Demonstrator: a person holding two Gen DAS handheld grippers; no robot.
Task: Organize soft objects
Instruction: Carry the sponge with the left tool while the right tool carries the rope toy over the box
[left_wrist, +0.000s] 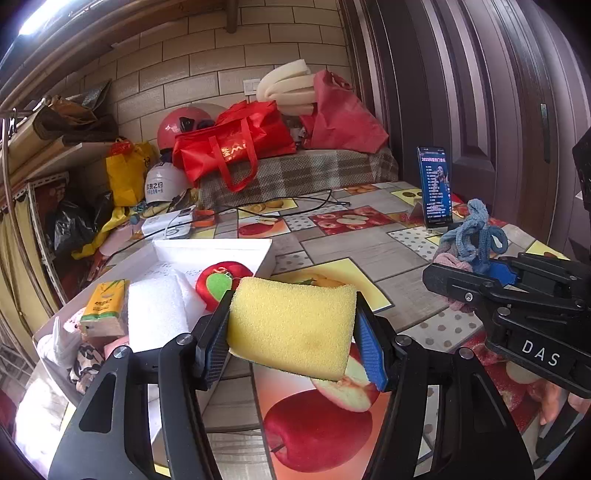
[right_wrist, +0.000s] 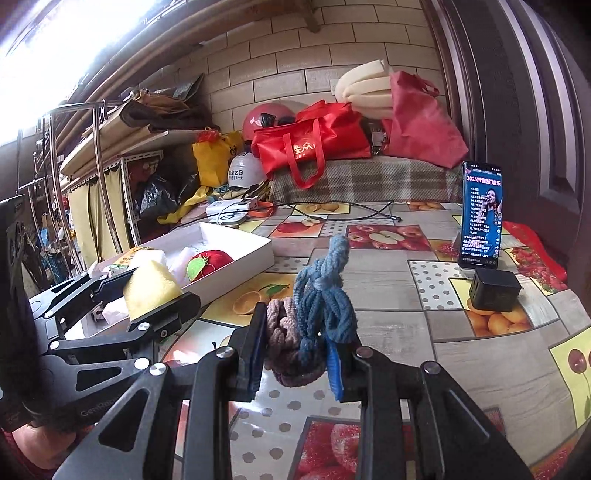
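The fruit-print table (right_wrist: 399, 325) holds a white box (left_wrist: 258, 254) and a phone (right_wrist: 480, 218) — above it the left gripper (left_wrist: 291, 328) squeezes a bumpy yellow sponge (left_wrist: 291, 325), the right gripper (right_wrist: 295, 350) pinches knotted blue-and-pink cloth (right_wrist: 317, 314).

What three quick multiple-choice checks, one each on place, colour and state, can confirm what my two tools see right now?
1. Where is the stuffed red apple?
A. inside the white box
B. beside the phone
C. on the plaid cover

2. What colour is the sponge in the left tool?
A. green
B. yellow
C. white

3. What is the right tool doing?
A. open over the table
B. shut on nothing
C. shut on the knitted bundle

Answers: 1 A, the apple lies within the box walls in both views. 2 B, the block between the blue pads is yellow. 3 C, blue and pink knit is pinched between its pads.
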